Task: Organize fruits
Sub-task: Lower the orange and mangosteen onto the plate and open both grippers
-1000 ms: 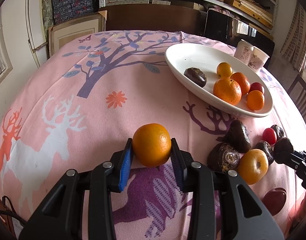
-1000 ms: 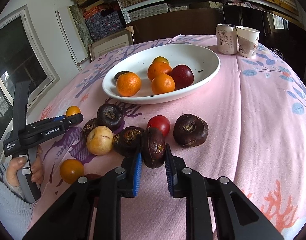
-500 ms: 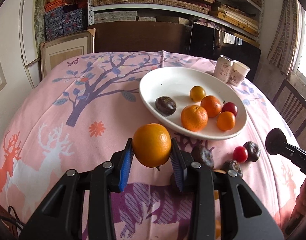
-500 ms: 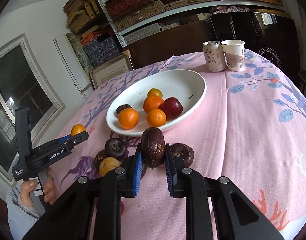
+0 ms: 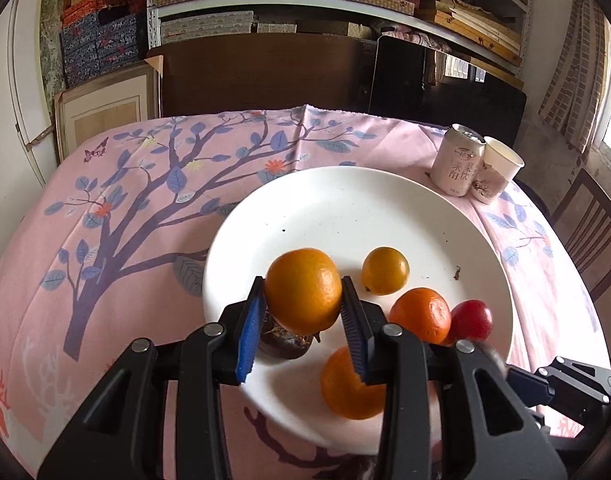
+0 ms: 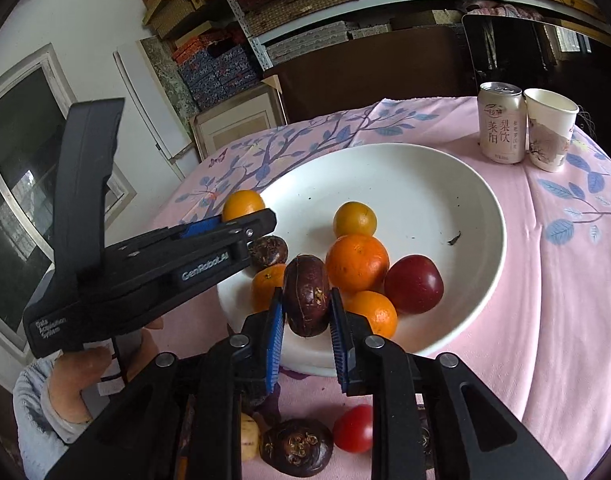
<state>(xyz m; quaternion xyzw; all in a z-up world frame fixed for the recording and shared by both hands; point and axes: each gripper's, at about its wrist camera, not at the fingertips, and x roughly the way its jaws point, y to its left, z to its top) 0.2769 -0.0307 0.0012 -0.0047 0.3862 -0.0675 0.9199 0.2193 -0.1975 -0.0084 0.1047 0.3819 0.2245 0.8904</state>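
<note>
My left gripper (image 5: 302, 300) is shut on an orange (image 5: 303, 289) and holds it above the near left part of the white bowl (image 5: 385, 208). My right gripper (image 6: 306, 304) is shut on a dark brown fruit (image 6: 306, 294) above the bowl's (image 6: 445, 184) near rim. The bowl holds oranges (image 6: 357, 262), a yellow fruit (image 6: 354, 219), a red fruit (image 6: 414, 289) and a dark fruit (image 6: 268, 251). The left gripper also shows in the right wrist view (image 6: 241, 220), left of mine.
A drink can (image 6: 500, 122) and a paper cup (image 6: 550, 134) stand behind the bowl at the right. A red fruit (image 6: 354, 428), a dark fruit (image 6: 297, 450) and a pale fruit (image 6: 249, 438) lie on the pink tablecloth (image 6: 565, 280) below my right gripper.
Both grippers have moved forward with their fruit, from over the tablecloth to over the bowl. The bowl now looks much nearer in both views.
</note>
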